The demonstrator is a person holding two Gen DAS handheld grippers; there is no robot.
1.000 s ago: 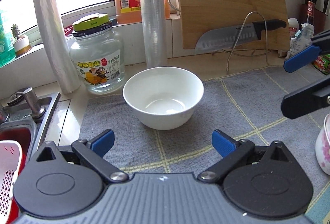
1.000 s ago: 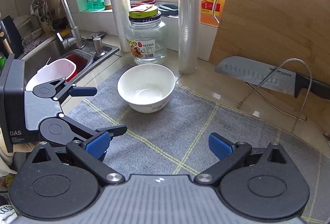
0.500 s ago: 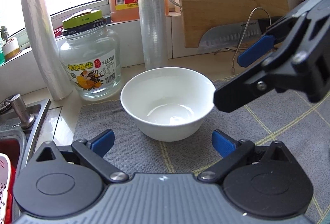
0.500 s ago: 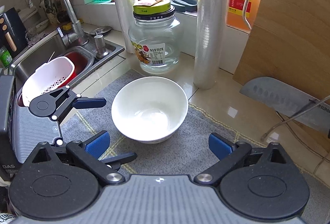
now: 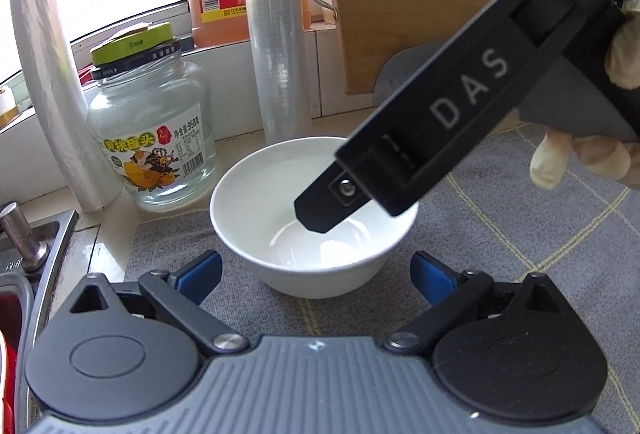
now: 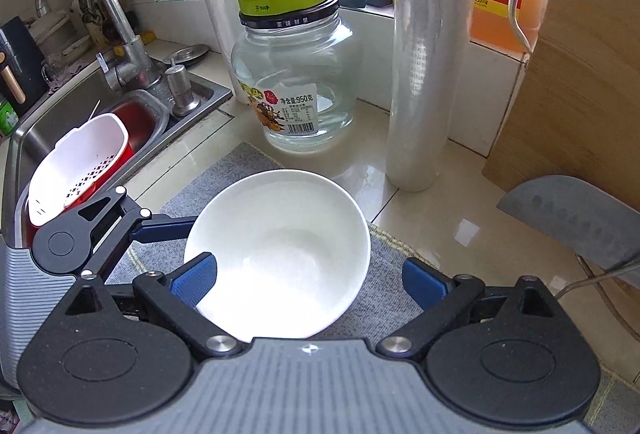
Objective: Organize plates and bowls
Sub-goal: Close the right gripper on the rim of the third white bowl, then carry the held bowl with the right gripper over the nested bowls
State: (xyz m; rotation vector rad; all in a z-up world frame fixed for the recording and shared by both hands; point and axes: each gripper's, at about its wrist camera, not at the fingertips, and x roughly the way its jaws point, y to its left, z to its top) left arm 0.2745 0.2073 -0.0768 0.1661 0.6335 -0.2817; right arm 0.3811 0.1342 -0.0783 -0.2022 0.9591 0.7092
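The white bowl [image 6: 280, 254] is sitting upright on the grey mat [image 6: 224, 174] at the table's back edge, near the glass jar [image 6: 296, 82] and just beside the film roll [image 6: 424, 74]. The right gripper [image 6: 310, 280] is hovering over it with jaws wide and beginning to close, 1 pad inside the rim, nothing gripped yet. The left gripper [image 5: 316, 274] is waiting open in front of the bowl, empty. A glazed, thin rim is likely slipping or tipping under an off-centre pinch, and both grippers are crowding 1 bowl, risking a knock into the jar.
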